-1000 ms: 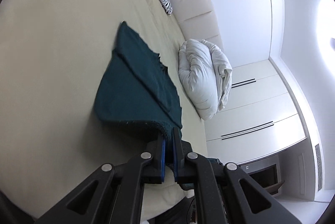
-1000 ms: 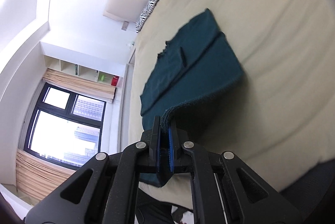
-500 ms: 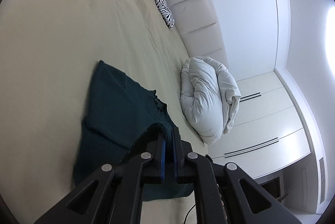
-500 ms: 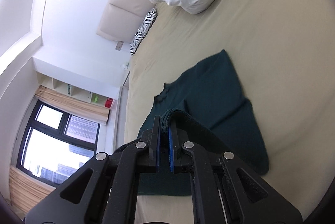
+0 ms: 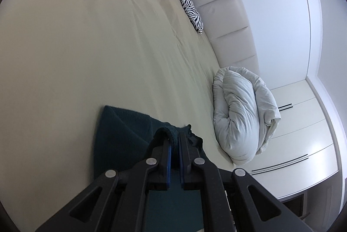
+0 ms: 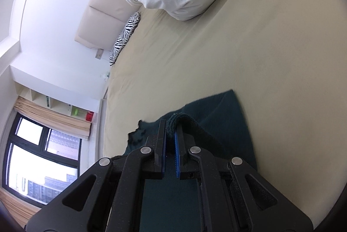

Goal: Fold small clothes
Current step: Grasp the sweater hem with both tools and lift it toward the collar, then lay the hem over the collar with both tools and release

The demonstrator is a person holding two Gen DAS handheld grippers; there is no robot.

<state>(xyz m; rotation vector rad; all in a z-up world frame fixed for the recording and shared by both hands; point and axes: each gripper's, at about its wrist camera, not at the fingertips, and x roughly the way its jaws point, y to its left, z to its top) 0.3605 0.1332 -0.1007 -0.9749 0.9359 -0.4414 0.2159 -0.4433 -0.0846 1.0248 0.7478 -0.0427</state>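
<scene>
My left gripper [image 5: 173,141] has its fingers clamped on the dark green garment [image 5: 121,134], which lies on the bed [image 5: 86,47]. A rolled duvet [image 5: 240,115] sits at two o'clock, a zebra pillow [image 5: 187,2] at twelve. My right gripper [image 6: 170,130] pinches another edge of it.

The teal garment [image 5: 121,136] looked like soft, fuzzy matt knit, its thick hem pinched in the left gripper [image 5: 173,141]. That claw was matt black plastic with shiny metal rivets and blue ribbed pads; the right gripper [image 6: 171,130] matched. Beyond the claw, the beige bedsheet [image 5: 86,37] was smooth matt cloth, the white duvet [image 5: 240,115] crumpled cotton, the headboard [image 5: 221,15] smooth padded leather-like.
</scene>
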